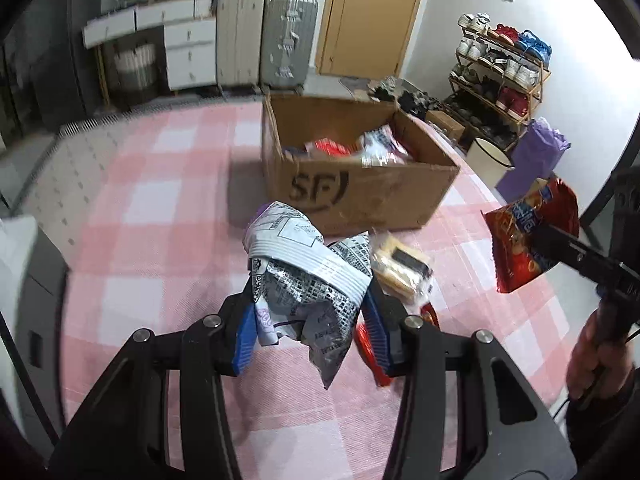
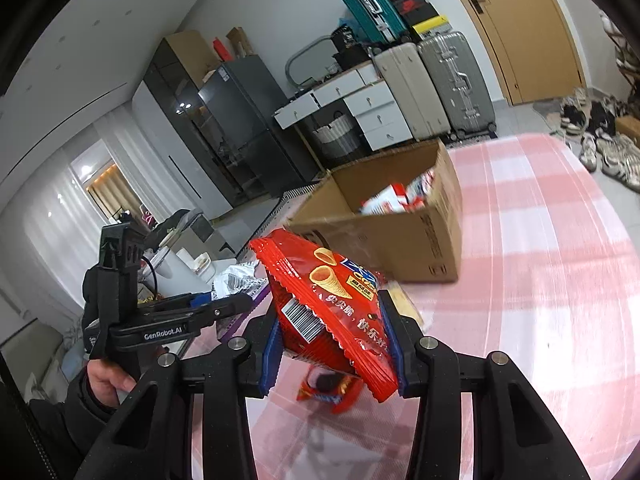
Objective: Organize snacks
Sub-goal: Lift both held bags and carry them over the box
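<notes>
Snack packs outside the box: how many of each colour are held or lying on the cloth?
Red: 2, a cone-snack bag in the right tongs and a pack on the cloth
Black-and-white: 1, a bag in the left tongs
Yellow: 1, a pack on the cloth
Total: 4

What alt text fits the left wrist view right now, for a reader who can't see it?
The left gripper clamps a black-and-white snack bag above a pink checked tablecloth. Behind it stands an open cardboard box holding snacks; at right, the right gripper holds a red snack bag.
</notes>
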Motion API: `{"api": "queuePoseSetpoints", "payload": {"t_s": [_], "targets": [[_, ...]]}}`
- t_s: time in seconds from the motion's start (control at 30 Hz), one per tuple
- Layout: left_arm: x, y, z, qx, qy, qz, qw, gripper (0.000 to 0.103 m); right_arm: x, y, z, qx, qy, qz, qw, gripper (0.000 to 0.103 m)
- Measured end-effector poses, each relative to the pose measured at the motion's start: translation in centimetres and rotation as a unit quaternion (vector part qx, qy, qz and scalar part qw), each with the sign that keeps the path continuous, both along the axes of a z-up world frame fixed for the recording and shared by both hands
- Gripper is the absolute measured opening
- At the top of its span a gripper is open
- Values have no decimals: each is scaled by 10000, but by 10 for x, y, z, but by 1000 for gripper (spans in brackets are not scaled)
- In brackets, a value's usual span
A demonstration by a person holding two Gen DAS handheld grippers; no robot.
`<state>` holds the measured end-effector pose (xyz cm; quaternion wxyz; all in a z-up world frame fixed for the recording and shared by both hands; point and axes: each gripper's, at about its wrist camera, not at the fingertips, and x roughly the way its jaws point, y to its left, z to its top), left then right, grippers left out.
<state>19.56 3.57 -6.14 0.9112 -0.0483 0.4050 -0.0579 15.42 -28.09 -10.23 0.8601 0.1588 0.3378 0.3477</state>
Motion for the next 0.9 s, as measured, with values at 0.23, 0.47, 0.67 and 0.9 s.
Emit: {"api": "queuePoseSetpoints", "payload": {"t_s": [0.23,0.47,0.67,0.9], "targets": [[-6,-7,44,691,-446,240,9963,44,19,8,33,22,-208,106,9997,43],[4,0,77,849,-654,448,9932,44,41,16,62,3,-370,176,9992,43],[26,-5,96,899,-770,354,9923,44,62,25,77,-86,-431,209,9988,43],[66,-13,104,880,-793,243,9927,44,89,35,93,-182,-538,237,9981,43]]}}
